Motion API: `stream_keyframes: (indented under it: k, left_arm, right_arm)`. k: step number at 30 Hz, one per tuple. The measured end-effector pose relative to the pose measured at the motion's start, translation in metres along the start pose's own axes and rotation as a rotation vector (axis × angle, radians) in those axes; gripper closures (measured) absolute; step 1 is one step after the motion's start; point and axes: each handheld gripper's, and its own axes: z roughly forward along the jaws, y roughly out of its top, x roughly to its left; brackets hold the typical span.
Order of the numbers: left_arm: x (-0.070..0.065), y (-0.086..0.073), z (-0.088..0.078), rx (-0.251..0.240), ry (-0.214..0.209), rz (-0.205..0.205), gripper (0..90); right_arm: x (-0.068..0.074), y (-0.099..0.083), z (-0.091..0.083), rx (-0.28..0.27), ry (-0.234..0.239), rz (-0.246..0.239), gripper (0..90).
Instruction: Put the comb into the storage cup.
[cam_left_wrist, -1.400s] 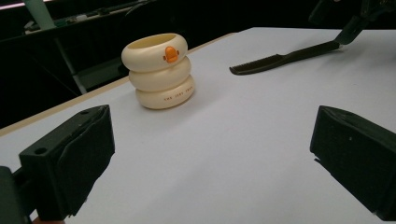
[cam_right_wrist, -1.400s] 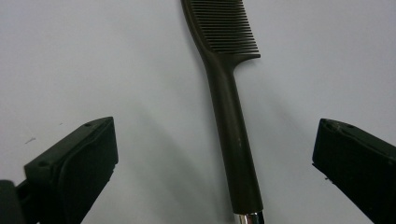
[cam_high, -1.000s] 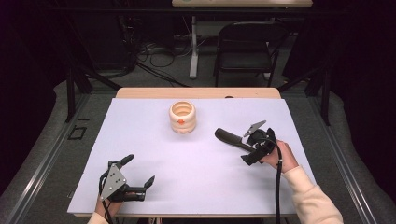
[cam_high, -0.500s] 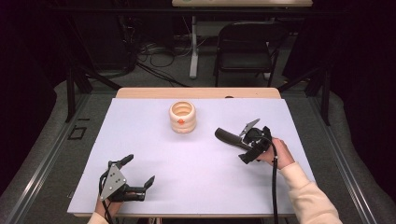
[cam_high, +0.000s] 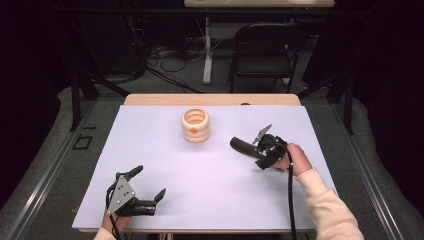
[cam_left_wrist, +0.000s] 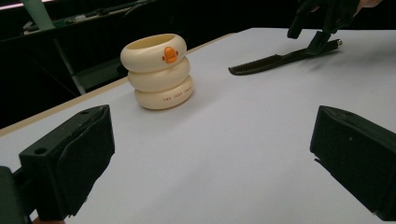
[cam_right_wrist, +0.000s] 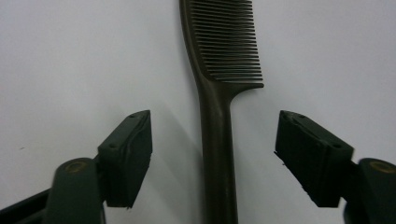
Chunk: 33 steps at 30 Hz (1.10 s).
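— High view: what stands where on the white table top (cam_high: 165, 165)?

— A cream, ringed cup (cam_high: 195, 125) sits toward the far edge. To its right and nearer the person, the right gripper (cam_high: 248, 147) hovers over a dark comb (cam_high: 242, 145). Well nearer than the cup, on its left, the left gripper (cam_high: 148, 187) waits with jaws spread and empty.

— Left gripper view?

— Three stacked, glossy rounded rings form the cup (cam_left_wrist: 157, 71), an orange beak-like knob on the top ring. Right of it the comb (cam_left_wrist: 275, 60) lies flat, matte and slim, under the right gripper (cam_left_wrist: 322, 28).

— Right gripper view?

— The comb's handle (cam_right_wrist: 217, 154) runs straight between the wide-open jaws, neither pad touching it; fine teeth fan out beyond. Nothing is grasped yet. By my reading, the closing, the lift and any placing into the cup all remain.
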Motion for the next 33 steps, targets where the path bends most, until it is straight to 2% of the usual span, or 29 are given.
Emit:
stream_keyframes:
  k: [1,4,5,6,10,11,15,16,19,20,23,24,25,26,29,33]
  left_arm:
    - [0.000,0.000,0.000,-0.001,0.000,0.000,0.1]
    - [0.000,0.000,0.000,-0.001,-0.001,0.000,0.1]
    - [0.000,0.000,0.000,-0.001,-0.001,0.001,0.1]
    - [0.000,0.000,0.000,-0.002,-0.001,0.000,0.1]
    - [0.000,0.000,0.000,-0.002,-0.002,0.000,0.1]
    - [0.000,0.000,0.000,-0.002,-0.002,0.000,0.1]
    - [0.000,0.000,0.000,-0.001,-0.004,0.000,0.1]
    - [0.000,0.000,0.000,0.000,-0.003,0.000,0.1]
    - [0.000,0.000,0.000,0.000,-0.003,-0.001,0.1]
    - [0.000,0.000,0.000,0.000,-0.004,-0.001,0.1]
    - [0.000,0.000,0.000,0.000,-0.004,-0.001,0.1]
    - [0.000,0.000,0.000,0.000,-0.004,-0.002,0.1]
    - [0.000,0.000,0.000,0.000,-0.004,-0.002,0.1]
    - [0.000,0.000,0.000,0.000,-0.005,-0.001,0.1]
    - [0.000,0.000,0.001,0.001,-0.004,-0.001,0.1]
    - [0.000,0.000,0.001,0.000,-0.004,-0.003,0.1]
  right_arm:
    - [0.000,0.003,0.001,0.021,-0.003,-0.010,35.5]
    - [0.001,0.005,0.003,0.052,-0.005,-0.033,40.8]
    - [0.001,0.006,0.005,0.051,-0.008,-0.032,44.5]
    - [0.001,0.008,0.006,0.082,-0.004,-0.047,50.3]
    - [0.002,0.010,0.012,0.110,-0.011,-0.064,57.5]
    - [0.001,0.011,0.012,0.131,-0.009,-0.065,59.7]
    - [-0.001,0.013,0.014,0.126,-0.005,-0.066,63.3]
    - [-0.001,0.015,0.014,0.145,-0.001,-0.068,63.6]
    - [-0.002,0.016,0.018,0.145,0.004,-0.067,65.0]
    - [-0.003,0.017,0.018,0.164,0.008,-0.069,65.4]
    - [-0.003,0.018,0.022,0.164,0.009,-0.066,66.4]
    - [-0.004,0.018,0.022,0.184,0.012,-0.066,66.7]
    - [-0.004,0.018,0.024,0.171,0.012,-0.067,67.1]
    - [-0.005,0.019,0.023,0.185,0.015,-0.068,67.3]
    - [-0.005,0.019,0.025,0.179,0.016,-0.048,68.2]
    - [-0.007,0.021,0.025,0.191,0.027,-0.053,70.1]
